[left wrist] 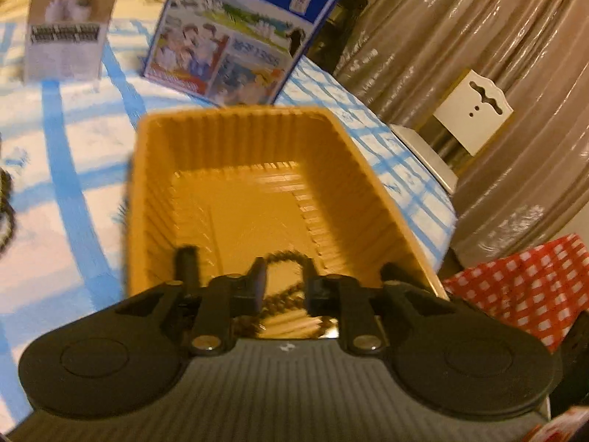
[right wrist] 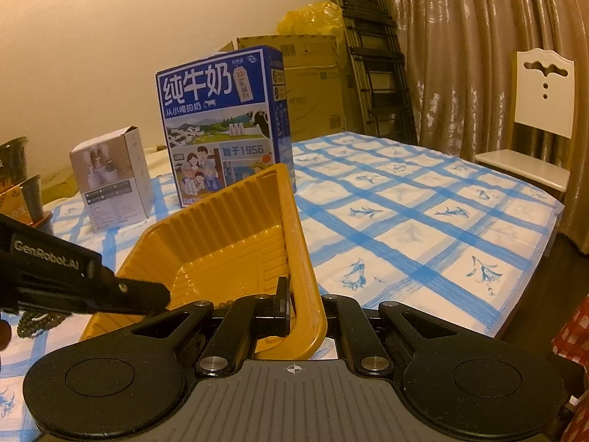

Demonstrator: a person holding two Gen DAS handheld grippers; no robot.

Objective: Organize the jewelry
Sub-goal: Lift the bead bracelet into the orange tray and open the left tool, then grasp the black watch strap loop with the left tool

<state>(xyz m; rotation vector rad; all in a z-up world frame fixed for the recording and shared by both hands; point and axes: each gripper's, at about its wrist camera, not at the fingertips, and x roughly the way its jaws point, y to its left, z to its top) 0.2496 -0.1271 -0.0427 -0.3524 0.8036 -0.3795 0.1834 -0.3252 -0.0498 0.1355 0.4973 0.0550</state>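
In the left wrist view, the left tongs [left wrist: 283, 276] hang over the near end of an orange ribbed tray [left wrist: 371, 169], spread apart and gripping nothing; a dark beaded bracelet [left wrist: 285, 258] lies between the fingers, looping up just ahead of the tips, though blur hides whether it touches them. Beyond the tray stands a blue milk carton [left wrist: 243, 33], with a small white box [left wrist: 70, 25] further left of it, both on the blue-checked counter [left wrist: 66, 169]. To the right of the tongs stands a white chair [left wrist: 475, 114]. In the right wrist view, the right tongs [right wrist: 305, 302] are clenched on the tray's [right wrist: 221, 239] near rim, tilting it up off the counter [right wrist: 423, 221]. The left tongs [right wrist: 147, 294] reach into the tray from the left. More dark beads [right wrist: 40, 322] lie on the counter far left of the right tongs.
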